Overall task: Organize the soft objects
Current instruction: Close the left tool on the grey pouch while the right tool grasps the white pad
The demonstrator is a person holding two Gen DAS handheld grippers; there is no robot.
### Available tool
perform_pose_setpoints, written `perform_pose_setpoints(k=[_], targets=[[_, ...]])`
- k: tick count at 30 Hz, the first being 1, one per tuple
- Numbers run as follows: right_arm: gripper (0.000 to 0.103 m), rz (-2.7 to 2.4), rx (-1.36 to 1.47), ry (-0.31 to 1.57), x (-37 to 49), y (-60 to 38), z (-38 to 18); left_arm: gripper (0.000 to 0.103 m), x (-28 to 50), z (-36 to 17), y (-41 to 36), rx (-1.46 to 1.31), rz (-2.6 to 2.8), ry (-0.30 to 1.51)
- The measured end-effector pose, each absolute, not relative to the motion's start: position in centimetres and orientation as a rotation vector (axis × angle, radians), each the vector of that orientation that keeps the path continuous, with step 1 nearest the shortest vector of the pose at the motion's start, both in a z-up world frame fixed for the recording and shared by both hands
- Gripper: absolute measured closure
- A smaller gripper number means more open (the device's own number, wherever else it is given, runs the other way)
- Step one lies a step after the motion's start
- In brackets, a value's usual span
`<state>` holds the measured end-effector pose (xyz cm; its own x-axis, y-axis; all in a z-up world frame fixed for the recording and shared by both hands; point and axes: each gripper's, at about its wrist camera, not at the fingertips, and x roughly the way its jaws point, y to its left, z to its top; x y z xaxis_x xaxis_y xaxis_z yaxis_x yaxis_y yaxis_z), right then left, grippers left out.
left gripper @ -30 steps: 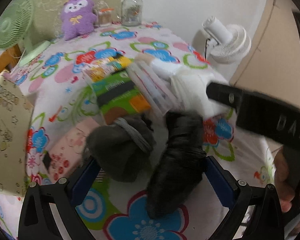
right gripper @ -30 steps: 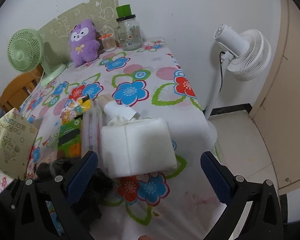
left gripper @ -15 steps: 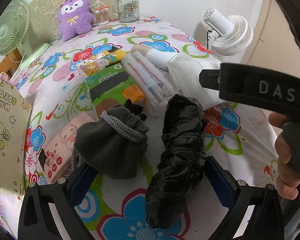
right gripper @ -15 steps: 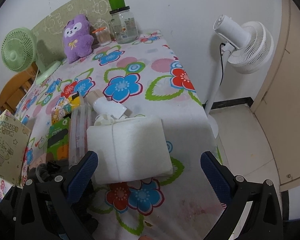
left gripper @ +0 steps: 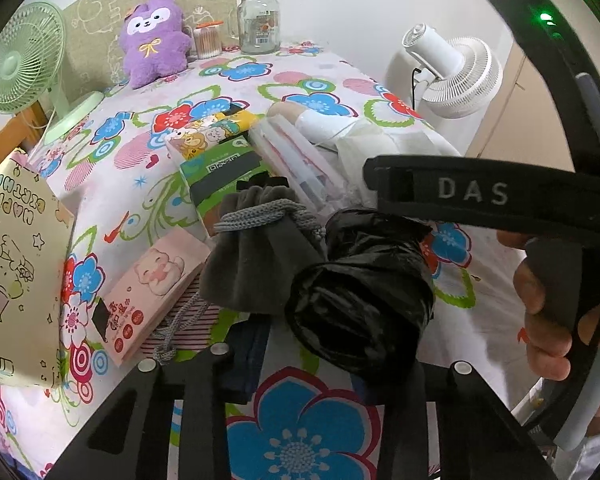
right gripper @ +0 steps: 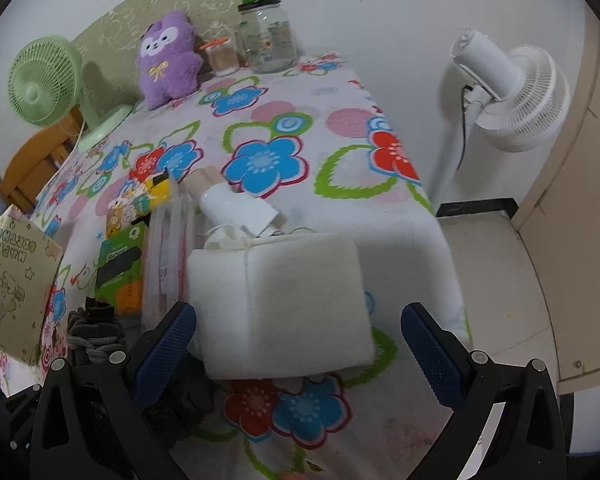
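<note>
A black plastic bundle sits bunched up between the closing jaws of my left gripper, whose pads press on its lower end. Touching its left side is a grey drawstring pouch, outside the grip. In the right wrist view my right gripper is open just above the flowered tablecloth. A white folded foam pad lies between its blue fingers, and neither finger touches it. The hand holding the right gripper's black body shows at the right of the left wrist view.
A pink tissue pack, green packet and clear case crowd the pouch. A paper gift bag stands left. A purple plush, jar and green fan line the back. A white fan stands past the table's right edge.
My left jaws have come together on the black bundle, which now stands bunched and nearer the camera. The right gripper has sunk slightly closer to the white pad.
</note>
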<state>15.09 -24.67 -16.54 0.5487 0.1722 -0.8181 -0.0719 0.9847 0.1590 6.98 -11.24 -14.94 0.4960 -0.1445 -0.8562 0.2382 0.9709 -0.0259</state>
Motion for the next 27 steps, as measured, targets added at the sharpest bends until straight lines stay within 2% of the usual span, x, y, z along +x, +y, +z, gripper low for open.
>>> perform_pose_setpoints(k=[10,17,23,26,27], targets=[[0.000,0.136,0.070,1.016,15.9,-23.8,-17.6,0.085,7.2,-14.9,-10.5,0.079,-0.230,1.037],[0.000,0.129,0.056,1.008,16.0,-23.6,-17.8,0.086,7.2,-14.8,-10.3,0.062,-0.232,1.040],[0.001,0.124,0.044,1.006,16.0,-23.6,-17.8,0.076,7.2,-14.8,-9.7,0.036,-0.225,1.047],[0.004,0.128,0.033,1.003,16.0,-23.4,-17.7,0.053,7.1,-14.6,-9.4,0.031,-0.219,1.042],[0.004,0.128,0.033,1.003,16.0,-23.3,-17.7,0.039,7.1,-14.5,-9.4,0.026,-0.220,1.040]])
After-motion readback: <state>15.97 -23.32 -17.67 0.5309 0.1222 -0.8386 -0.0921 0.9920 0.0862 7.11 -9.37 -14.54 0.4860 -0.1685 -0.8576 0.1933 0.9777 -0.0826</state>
